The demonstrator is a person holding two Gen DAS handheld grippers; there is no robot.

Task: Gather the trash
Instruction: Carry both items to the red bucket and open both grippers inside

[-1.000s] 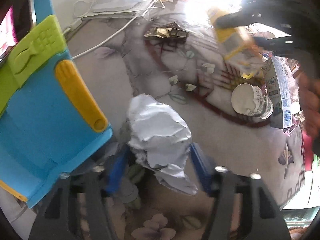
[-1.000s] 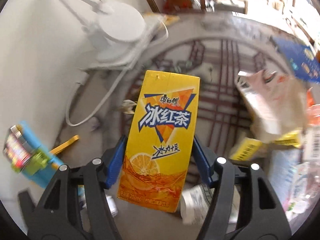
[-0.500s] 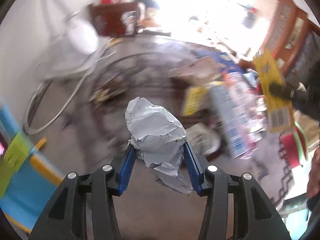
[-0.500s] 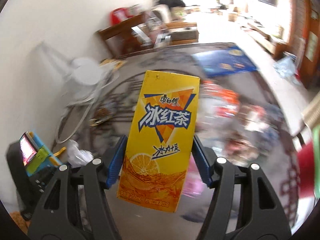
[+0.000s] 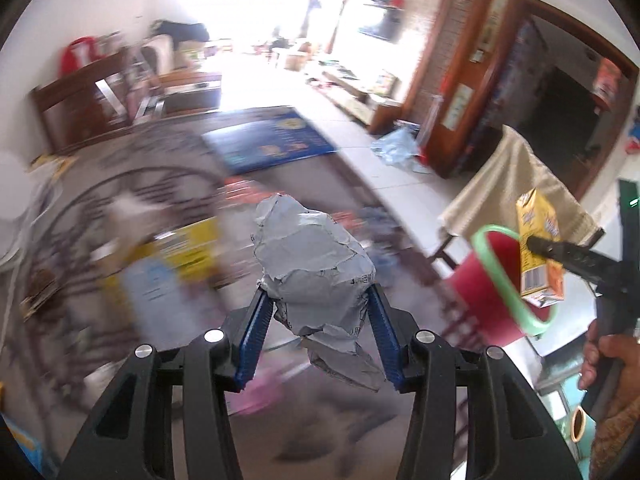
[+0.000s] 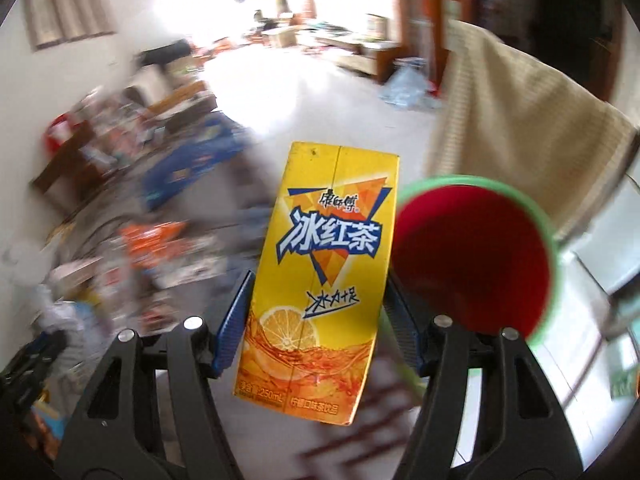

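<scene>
My left gripper [image 5: 318,312] is shut on a crumpled grey paper wad [image 5: 312,256], held above the carpet. My right gripper [image 6: 324,312] is shut on a yellow iced-tea carton [image 6: 320,280], upright between the blue pads. A red bin with a green rim [image 6: 476,264] stands just right of the carton, its mouth facing me. In the left wrist view the same carton [image 5: 540,248] hangs in front of the bin [image 5: 492,284], held by the right gripper in a hand [image 5: 604,360] at the right edge.
Blurred litter, among it a yellow box [image 5: 192,244] and orange wrappers [image 6: 160,236], lies on the patterned carpet. A blue board [image 5: 268,144] lies further off. A chair draped in beige cloth [image 6: 520,128] stands behind the bin. Wooden furniture [image 5: 120,96] lines the far wall.
Both grippers have swung rightward away from the litter pile and the blue toy, each keeping its load. The red bin and the draped chair have come into view.
</scene>
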